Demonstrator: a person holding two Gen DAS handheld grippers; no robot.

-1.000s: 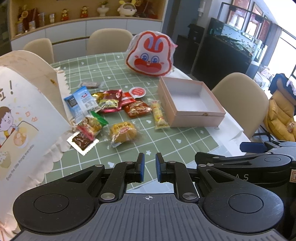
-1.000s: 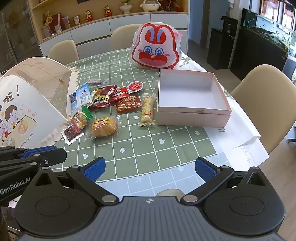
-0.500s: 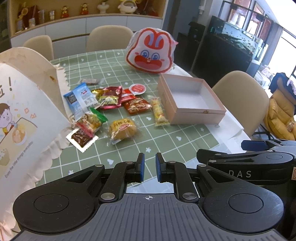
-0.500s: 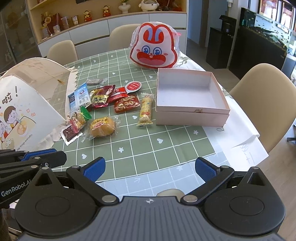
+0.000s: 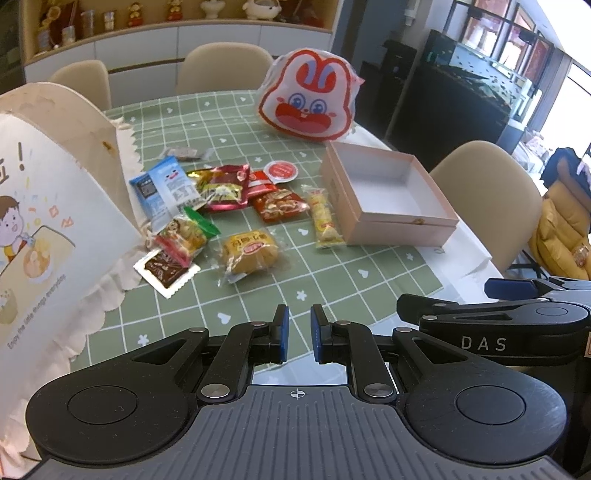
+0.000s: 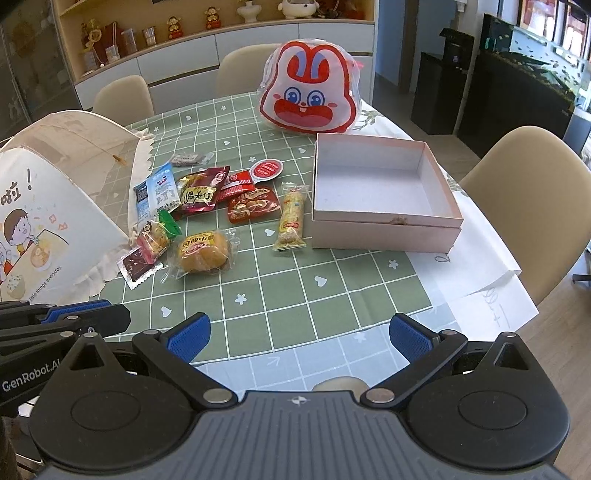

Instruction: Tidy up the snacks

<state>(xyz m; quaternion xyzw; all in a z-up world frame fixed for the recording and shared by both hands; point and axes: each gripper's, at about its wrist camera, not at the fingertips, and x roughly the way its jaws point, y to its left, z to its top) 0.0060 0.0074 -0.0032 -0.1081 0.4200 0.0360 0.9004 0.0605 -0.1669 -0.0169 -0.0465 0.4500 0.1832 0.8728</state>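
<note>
Left wrist view: left gripper (image 5: 297,334) jaws nearly closed, narrow gap, nothing held; snacks (image 5: 236,218) scattered far, left of pink box (image 5: 388,199). Right wrist view: right gripper (image 6: 298,334) jaws wide, empty; snacks (image 6: 221,206) beyond, box (image 6: 384,192) far right.

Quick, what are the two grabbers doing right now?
Left gripper: jaws nearly shut, holding nothing.
Right gripper: jaws wide open, holding nothing.

Dining room, daylight from windows (image 5: 517,40) far right. Beige chairs (image 6: 524,206) around table with green checked cloth (image 6: 295,280). White cabinets (image 6: 207,48) at back, open shelf (image 6: 177,22) above (figurines, cups). Dark sideboard (image 5: 454,107) along right wall.
</note>
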